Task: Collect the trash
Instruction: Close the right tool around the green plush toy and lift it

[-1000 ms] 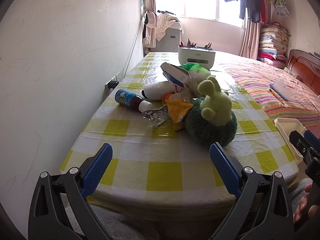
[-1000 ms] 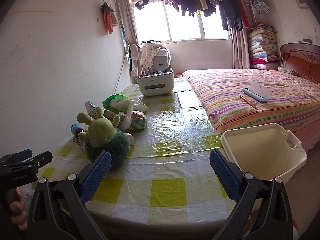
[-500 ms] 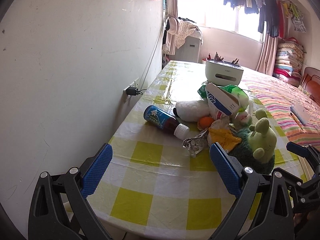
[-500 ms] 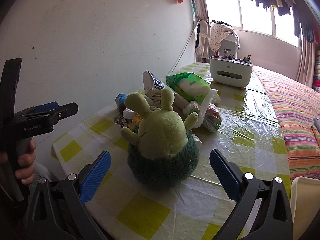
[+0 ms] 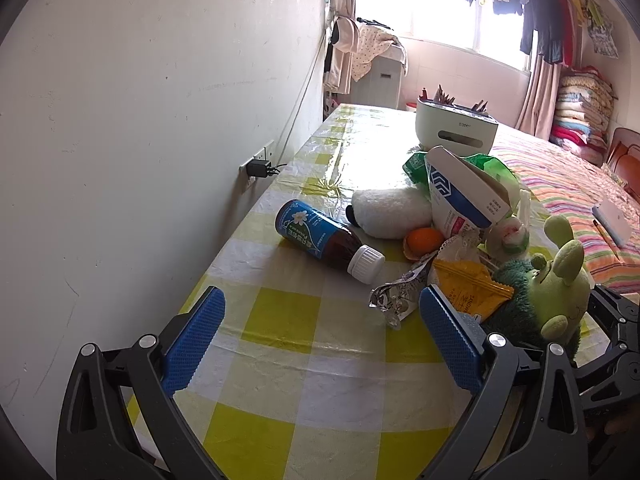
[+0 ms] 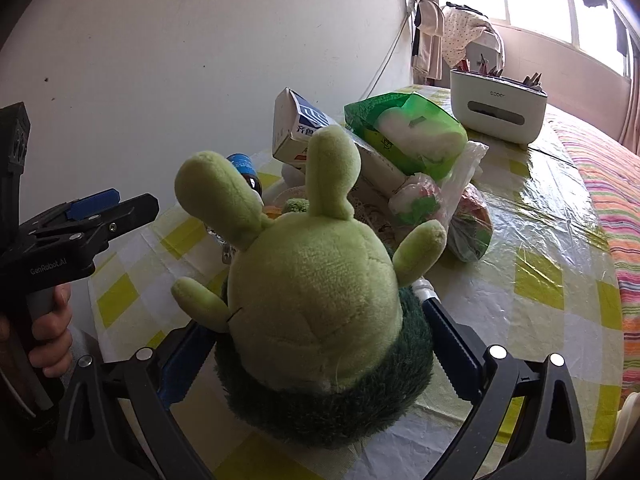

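Right gripper [image 6: 316,320], jaws wide, nothing clamped: brought in from well back of the table edge a second ago to a position with the green plush toy [image 6: 320,300] filling the lower centre of its view, one blue pad either side of the dark green base. Contact between pads and fur not resolvable.

Left gripper [image 5: 322,300], also spread wide and empty: swung toward the wall side and advanced over the yellow-checked tablecloth [image 5: 300,360], so that the trash now lies just ahead instead of well apart.

Trash, centre to right of the left wrist view:
- brown bottle [image 5: 320,236] with blue label and white cap, lying on its side;
- crumpled foil wrapper [image 5: 392,296], just beside the right-hand pad;
- yellow snack packet [image 5: 468,284], resting against the plush toy;
- blue-and-white carton [image 5: 460,196], tilted, behind an orange [image 5: 424,238].

Also in the heap: green wipes pack [image 6: 408,136] and knotted plastic bag [image 6: 460,200], upper right of the right wrist view.

Reading: approach complete, no piece collected yet. Plush toy judged not to be trash, hence probably to be lifted clear of the packet it leans on. Foil wrapper or bottle the likeliest first pick for the left side.
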Motion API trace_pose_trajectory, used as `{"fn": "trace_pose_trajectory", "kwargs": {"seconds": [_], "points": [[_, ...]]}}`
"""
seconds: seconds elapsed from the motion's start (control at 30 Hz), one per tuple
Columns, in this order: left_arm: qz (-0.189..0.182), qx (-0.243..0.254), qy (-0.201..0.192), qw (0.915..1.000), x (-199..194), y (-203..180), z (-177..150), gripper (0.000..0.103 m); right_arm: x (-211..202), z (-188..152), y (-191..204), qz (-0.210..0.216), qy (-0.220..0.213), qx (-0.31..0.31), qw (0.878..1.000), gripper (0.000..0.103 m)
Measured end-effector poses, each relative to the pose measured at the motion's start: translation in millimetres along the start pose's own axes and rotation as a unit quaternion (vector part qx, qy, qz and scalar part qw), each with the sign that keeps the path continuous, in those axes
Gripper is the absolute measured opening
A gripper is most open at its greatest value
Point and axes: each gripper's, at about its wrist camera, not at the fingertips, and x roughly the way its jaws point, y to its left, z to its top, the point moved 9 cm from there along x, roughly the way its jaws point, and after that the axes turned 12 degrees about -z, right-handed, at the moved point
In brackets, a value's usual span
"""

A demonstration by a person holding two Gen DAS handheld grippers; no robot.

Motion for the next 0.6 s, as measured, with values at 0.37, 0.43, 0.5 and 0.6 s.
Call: {"fn": "trace_pose_trajectory", "kwargs": {"seconds": [0.37,0.43,0.5,0.6], "points": [[0.051,-0.025,0.018,0.9982,28,4,30,0.096,4,-1,-3,-0.01,0.006,0.004,1.0,0.097],[0.057,-0.015,0.022,0.998,34,0,31,0.096,4,-1,-5,-0.009,0.006,0.008,1.0,0.097],[0.061,-0.007,0.027,0.9977,39,-4,31,0.096,4,-1,-6,-0.009,0.006,0.01,1.0,0.097],[0.062,-0.004,0.032,0.9976,45,-8,31,0.096,3,1,-8,-0.013,0.001,0.009,1.0,0.097]]}}
